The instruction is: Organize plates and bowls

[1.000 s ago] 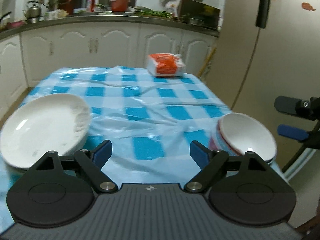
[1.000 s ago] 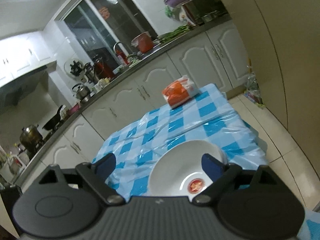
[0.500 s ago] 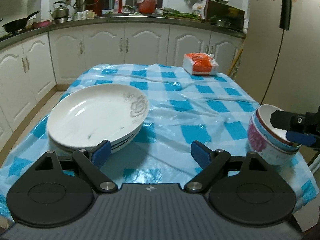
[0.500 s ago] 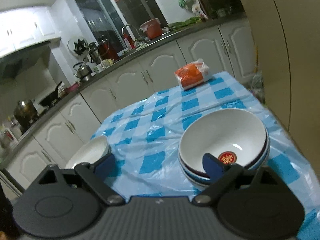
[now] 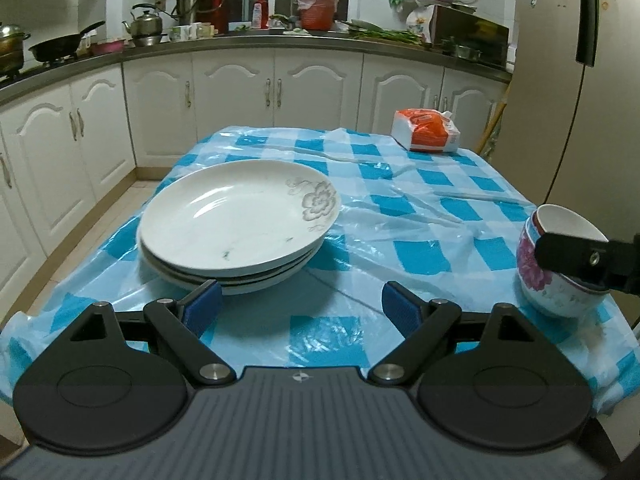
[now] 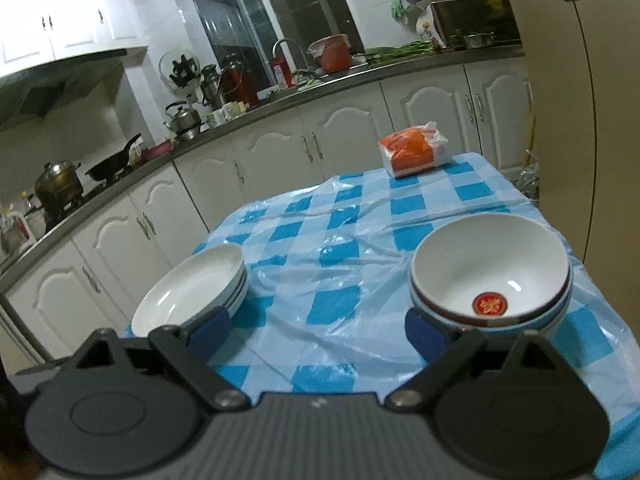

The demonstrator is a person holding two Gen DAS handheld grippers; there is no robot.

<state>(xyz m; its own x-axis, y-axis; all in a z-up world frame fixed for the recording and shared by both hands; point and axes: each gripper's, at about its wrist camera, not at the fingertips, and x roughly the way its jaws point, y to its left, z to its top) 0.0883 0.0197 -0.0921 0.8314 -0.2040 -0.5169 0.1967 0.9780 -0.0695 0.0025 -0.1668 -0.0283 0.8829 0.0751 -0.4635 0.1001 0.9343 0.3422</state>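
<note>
Where right gripper (image 5: 576,260) crosses, bowls (image 5: 560,264) hide.

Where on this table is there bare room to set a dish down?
The widest bare stretch is the checked cloth between the plate stack on the left and the bowl stack on the right. More bare cloth lies beyond the plates, short of the orange packet. The near right corner is crowded by the bowls.
</note>
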